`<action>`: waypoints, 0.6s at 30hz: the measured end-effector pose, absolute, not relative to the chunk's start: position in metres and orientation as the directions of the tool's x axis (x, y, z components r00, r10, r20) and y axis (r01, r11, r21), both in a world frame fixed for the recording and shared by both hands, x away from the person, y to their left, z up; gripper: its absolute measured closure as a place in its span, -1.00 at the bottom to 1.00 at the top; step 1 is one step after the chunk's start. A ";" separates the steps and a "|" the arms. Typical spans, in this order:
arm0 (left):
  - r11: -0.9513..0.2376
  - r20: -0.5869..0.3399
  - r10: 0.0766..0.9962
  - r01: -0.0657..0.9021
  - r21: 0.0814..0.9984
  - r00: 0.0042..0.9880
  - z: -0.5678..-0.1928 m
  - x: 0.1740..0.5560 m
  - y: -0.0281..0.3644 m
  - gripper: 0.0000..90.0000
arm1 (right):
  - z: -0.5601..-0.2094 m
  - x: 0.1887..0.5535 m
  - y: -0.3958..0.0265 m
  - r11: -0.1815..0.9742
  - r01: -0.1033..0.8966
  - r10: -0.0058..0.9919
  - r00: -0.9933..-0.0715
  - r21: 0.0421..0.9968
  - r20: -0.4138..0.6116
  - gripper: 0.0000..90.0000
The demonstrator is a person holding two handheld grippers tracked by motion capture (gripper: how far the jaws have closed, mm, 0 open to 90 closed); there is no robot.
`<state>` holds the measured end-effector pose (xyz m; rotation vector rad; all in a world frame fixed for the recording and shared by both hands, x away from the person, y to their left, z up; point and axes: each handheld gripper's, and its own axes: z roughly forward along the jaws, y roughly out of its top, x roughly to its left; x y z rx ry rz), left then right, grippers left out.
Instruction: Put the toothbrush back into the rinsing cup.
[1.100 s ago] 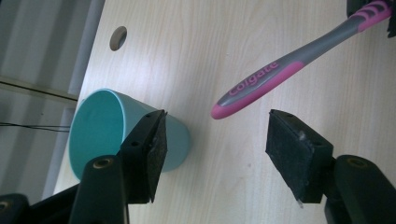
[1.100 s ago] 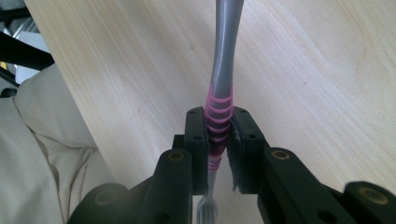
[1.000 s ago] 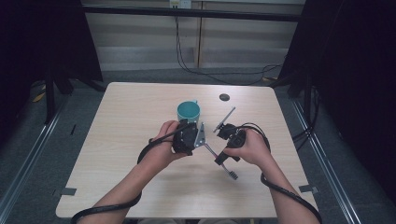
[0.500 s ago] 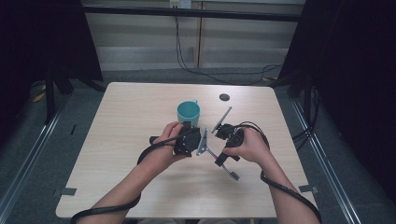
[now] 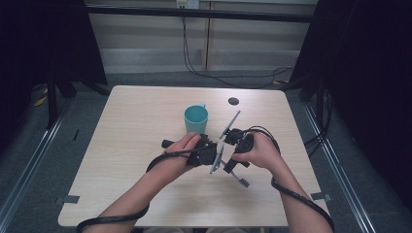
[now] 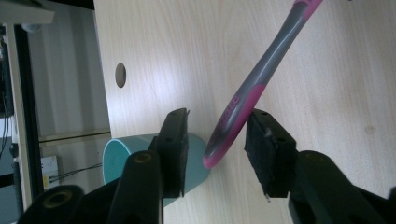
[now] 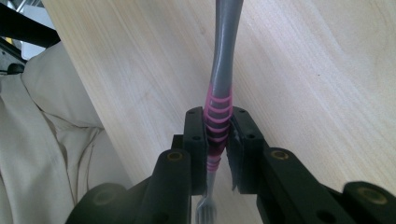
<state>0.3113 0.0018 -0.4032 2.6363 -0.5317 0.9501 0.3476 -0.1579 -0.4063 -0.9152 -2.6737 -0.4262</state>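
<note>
The toothbrush (image 7: 219, 93) is pinched in the right gripper (image 7: 218, 135), its two black pads pressed tight against the ribbed pink part of the handle, with the bristle head poking out below the jaws towards the person and the long grey shaft running on past the fingertips. In the high view the right gripper (image 5: 236, 141) is held above the table (image 5: 126, 126), near its middle, just right of the left gripper (image 5: 210, 154), and the brush's bristled head (image 5: 243, 181) hangs near the person's edge. The handle's butt end reaches across into the left gripper (image 6: 219, 140): it sits between those two pads, slanted, close to the right-hand pad, with clear space on the other side, so that gripper is not clamped on it though its jaws have just been narrowing around the handle. The toothbrush (image 6: 247, 93) is grey with a bright pink grip zone and a rounded pink tip bearing faint lettering. A teal cup (image 5: 196, 119) stands upright on the table just beyond the left gripper.
</note>
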 end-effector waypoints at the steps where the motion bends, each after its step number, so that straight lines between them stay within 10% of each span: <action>1: -0.890 0.656 -0.242 -0.432 0.142 0.715 -0.403 0.311 0.002 0.39 | -0.407 0.348 -0.158 0.756 0.628 0.543 -0.760 0.185 0.357 0.75; 18: -0.927 0.558 -0.233 -0.355 0.120 0.796 -0.418 0.309 0.003 0.77 | -0.402 0.349 -0.161 0.757 0.616 0.534 -0.776 0.219 0.336 0.74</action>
